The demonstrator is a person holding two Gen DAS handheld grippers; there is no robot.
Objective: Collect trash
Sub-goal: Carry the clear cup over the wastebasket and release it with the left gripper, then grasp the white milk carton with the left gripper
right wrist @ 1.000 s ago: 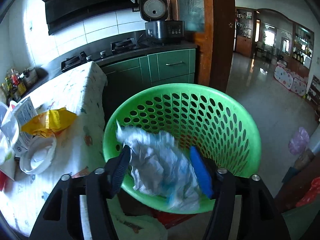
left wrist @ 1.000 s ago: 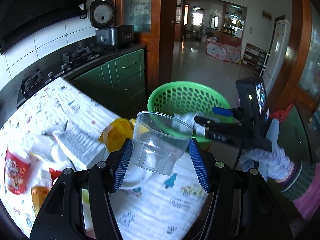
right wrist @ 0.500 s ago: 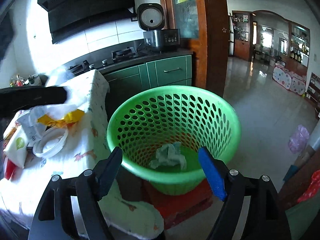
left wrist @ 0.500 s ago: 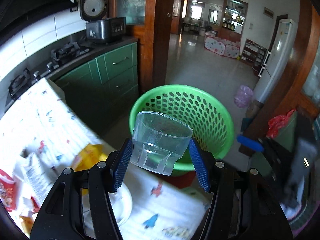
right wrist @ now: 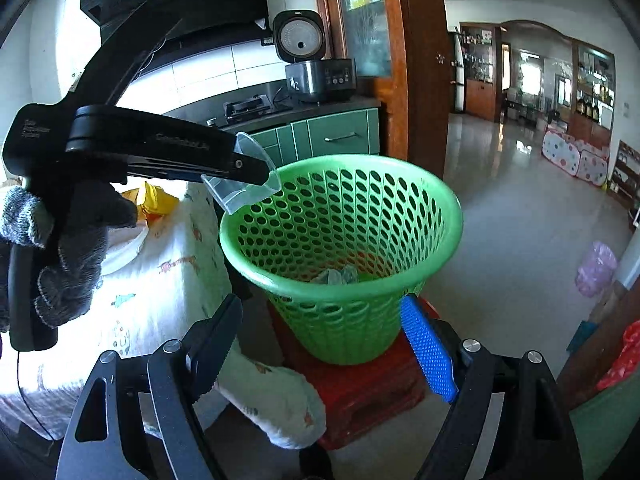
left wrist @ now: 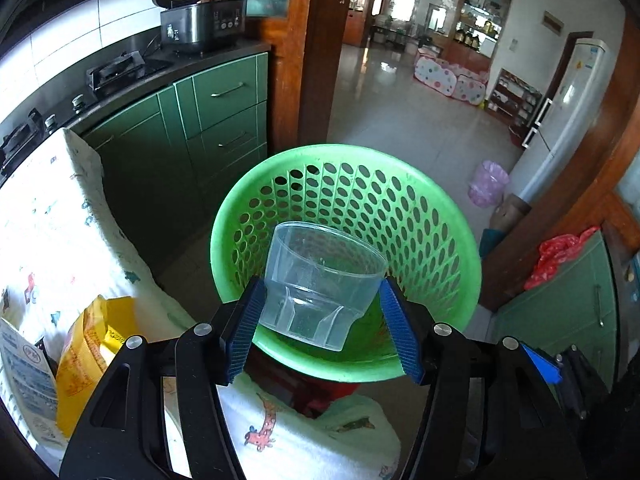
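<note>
My left gripper [left wrist: 322, 330] is shut on a clear plastic cup [left wrist: 320, 280] and holds it over the near rim of the green perforated basket [left wrist: 440, 216]. In the right wrist view the left gripper [right wrist: 256, 170] holds the cup [right wrist: 240, 188] tilted above the left rim of the basket [right wrist: 400, 220]. A crumpled wrapper [right wrist: 336, 276] lies at the basket's bottom. My right gripper [right wrist: 320, 344] is open and empty, pulled back in front of the basket.
The basket stands on a red stool [right wrist: 360, 392]. A table with a patterned cloth [left wrist: 48, 216] holds a yellow bag [left wrist: 92, 344], a printed carton [left wrist: 24, 376] and a white lid [right wrist: 124, 244]. Green cabinets [left wrist: 224, 108] stand behind; a wooden door post [left wrist: 316, 52] stands beyond the basket.
My left gripper carried the cup from above the table to over the basket. My right gripper let the wrapper fall into the basket, opened and drew back.
</note>
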